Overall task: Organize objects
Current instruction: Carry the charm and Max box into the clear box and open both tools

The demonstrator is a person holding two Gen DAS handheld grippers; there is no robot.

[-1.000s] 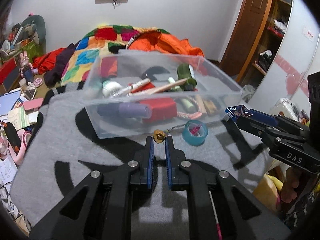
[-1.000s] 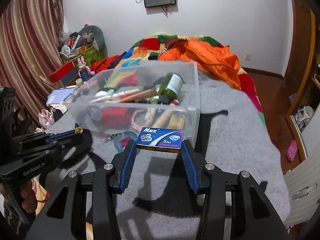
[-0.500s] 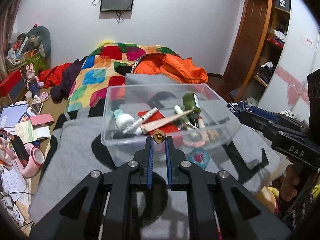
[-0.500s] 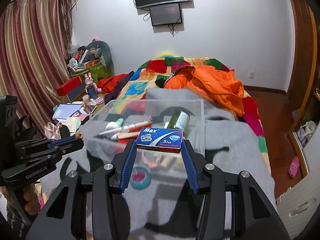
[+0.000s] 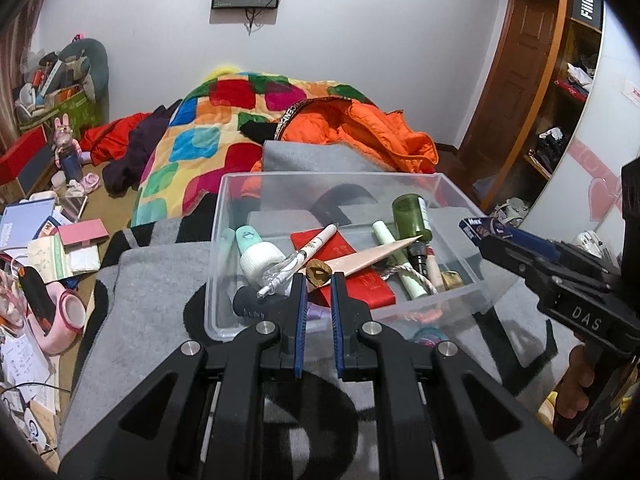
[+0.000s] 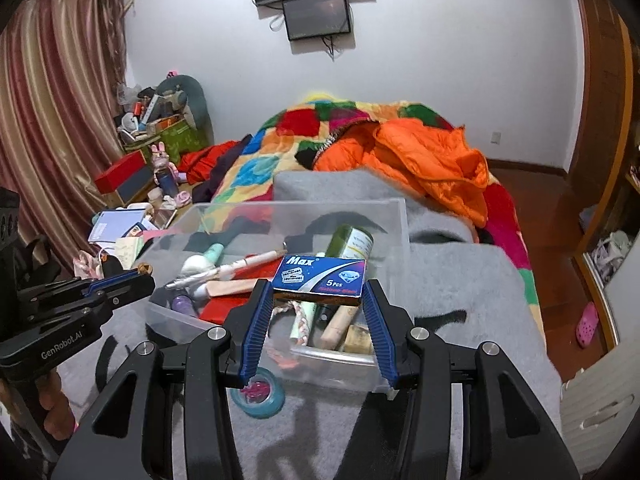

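My left gripper point(image 5: 319, 280) is shut on a small brown walnut-like nut point(image 5: 319, 271) and holds it over the near wall of a clear plastic bin point(image 5: 280, 326). My right gripper point(image 6: 318, 294) is shut on a blue "Max" razor blade box point(image 6: 320, 280) and holds it above the bin's point(image 6: 344, 354) near right side. The bin holds a green bottle point(image 5: 412, 214), a pen point(image 5: 316, 246), a red packet point(image 5: 370, 284), tubes and other small items. The right gripper shows at the right of the left wrist view point(image 5: 476, 230), and the left gripper at the left of the right wrist view point(image 6: 146, 272).
The bin sits on a grey blanket point(image 6: 460, 280). A teal tape roll point(image 6: 260, 394) lies on the blanket in front of the bin. An orange jacket point(image 5: 360, 136) and a patchwork quilt point(image 5: 200, 148) lie behind. Floor clutter is at left point(image 5: 40, 240).
Both grippers have risen from blanket level and now hold their objects over the bin. The tape roll stays on the blanket in front of the bin.
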